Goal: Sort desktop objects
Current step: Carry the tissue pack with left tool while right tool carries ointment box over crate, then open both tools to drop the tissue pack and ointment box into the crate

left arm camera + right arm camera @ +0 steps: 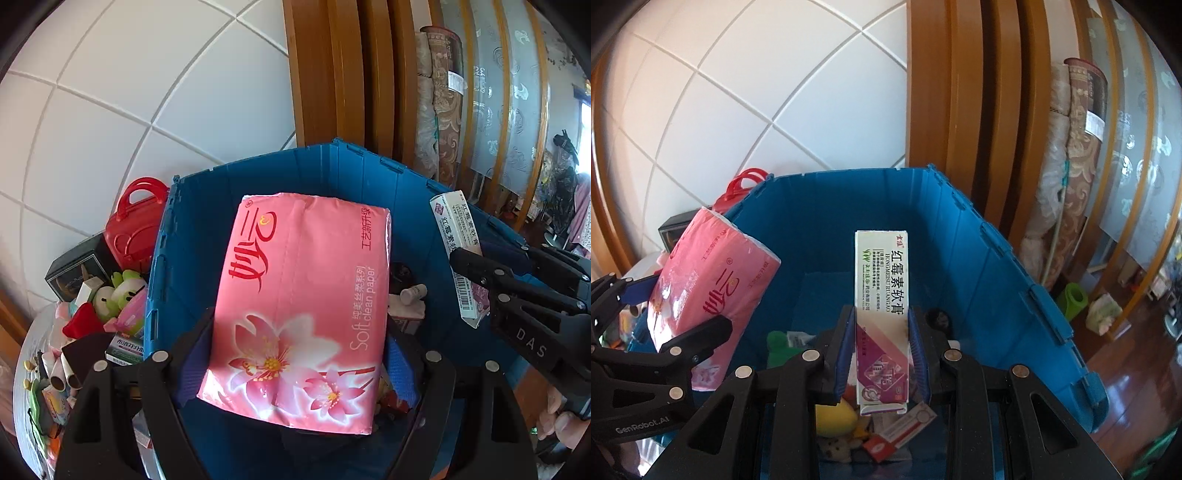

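Note:
My left gripper [295,347] is shut on a pink soft pack of tissues [303,314], held over the open blue crate [332,170]. My right gripper [882,343] is shut on a narrow white and purple ointment box [882,295], also above the blue crate [960,236]. In the left wrist view the right gripper [476,280] with the ointment box [458,236] hangs over the crate's right side. From the right wrist camera, the tissue pack [713,280] and left gripper [690,314] sit at the crate's left wall.
Small items lie on the crate floor: a yellow plush [834,413], a green toy [779,343], a small bottle [413,293]. Left of the crate a table holds a red toy case [136,225], a black box [74,269], plush toys [118,295] and several small packs. A rolled rug [1075,177] leans at right.

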Motion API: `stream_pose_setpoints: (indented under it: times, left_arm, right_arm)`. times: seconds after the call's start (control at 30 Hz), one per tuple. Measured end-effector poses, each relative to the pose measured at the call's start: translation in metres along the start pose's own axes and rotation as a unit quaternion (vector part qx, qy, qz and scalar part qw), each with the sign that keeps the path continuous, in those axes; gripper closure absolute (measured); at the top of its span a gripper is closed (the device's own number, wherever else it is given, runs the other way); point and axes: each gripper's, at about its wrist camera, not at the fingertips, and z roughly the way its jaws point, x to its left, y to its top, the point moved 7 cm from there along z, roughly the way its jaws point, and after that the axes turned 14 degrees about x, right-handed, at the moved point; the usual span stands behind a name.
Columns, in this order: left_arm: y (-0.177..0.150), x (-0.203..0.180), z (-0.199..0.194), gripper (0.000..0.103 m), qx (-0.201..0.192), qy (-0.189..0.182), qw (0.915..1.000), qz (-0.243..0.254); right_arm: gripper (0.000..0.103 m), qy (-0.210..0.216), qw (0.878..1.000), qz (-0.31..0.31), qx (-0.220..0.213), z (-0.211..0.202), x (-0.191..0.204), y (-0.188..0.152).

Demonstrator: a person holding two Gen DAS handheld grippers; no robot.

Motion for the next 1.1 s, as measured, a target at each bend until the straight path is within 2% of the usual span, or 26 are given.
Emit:
stream_pose_setpoints:
  times: [0.23,0.47,0.6,0.7,0.8,0.83,0.87,0.9,0.97,1.07,1.1]
  left_arm:
    - [-0.002,0.001,0.018,0.021,0.038,-0.005,0.9991,-0.018]
    - [-0.006,0.001,0.023,0.018,0.058,-0.003,0.9981,-0.022]
    - [-0.008,0.001,0.020,0.017,0.053,0.004,0.9983,-0.023]
    - [-0.009,0.003,0.015,0.014,0.046,0.005,0.9986,-0.024]
    - [-0.011,0.003,0.010,0.013,0.042,0.006,0.9988,-0.023]
    - [-0.012,0.004,0.009,0.013,0.041,0.005,0.9989,-0.023]
    - [-0.013,0.004,0.007,0.013,0.041,0.005,0.9989,-0.023]
    - [-0.015,0.004,0.005,0.012,0.038,0.003,0.9990,-0.022]
    - [-0.019,0.005,0.000,0.011,0.033,0.001,0.9992,-0.022]
    - [-0.026,0.009,-0.010,0.005,0.019,-0.004,0.9995,-0.027]
    - [-0.028,0.011,-0.014,0.005,0.012,-0.004,0.9996,-0.026]
  right_arm:
    - [0.075,0.006,1.000,-0.004,0.022,0.022,-0.003,-0.001]
    - [0.074,-0.011,0.999,0.003,0.031,0.028,-0.010,-0.003]
    - [0.074,-0.018,0.999,0.006,0.029,0.025,-0.014,-0.003]
    - [0.068,-0.027,0.999,0.010,0.027,0.022,-0.018,-0.005]
    - [0.055,-0.031,0.999,0.014,0.026,0.018,-0.021,-0.007]
    - [0.048,-0.033,0.999,0.015,0.024,0.016,-0.021,-0.008]
    - [0.036,-0.035,0.999,0.017,0.023,0.014,-0.021,-0.009]
    - [0.030,-0.037,0.999,0.018,0.021,0.011,-0.022,-0.009]
    - [0.009,-0.041,0.999,0.016,0.016,0.005,-0.021,-0.011]
    - [0.000,-0.044,0.999,0.013,0.006,-0.006,-0.017,-0.013]
    - [0.000,-0.046,0.999,0.013,0.004,-0.009,-0.017,-0.014]
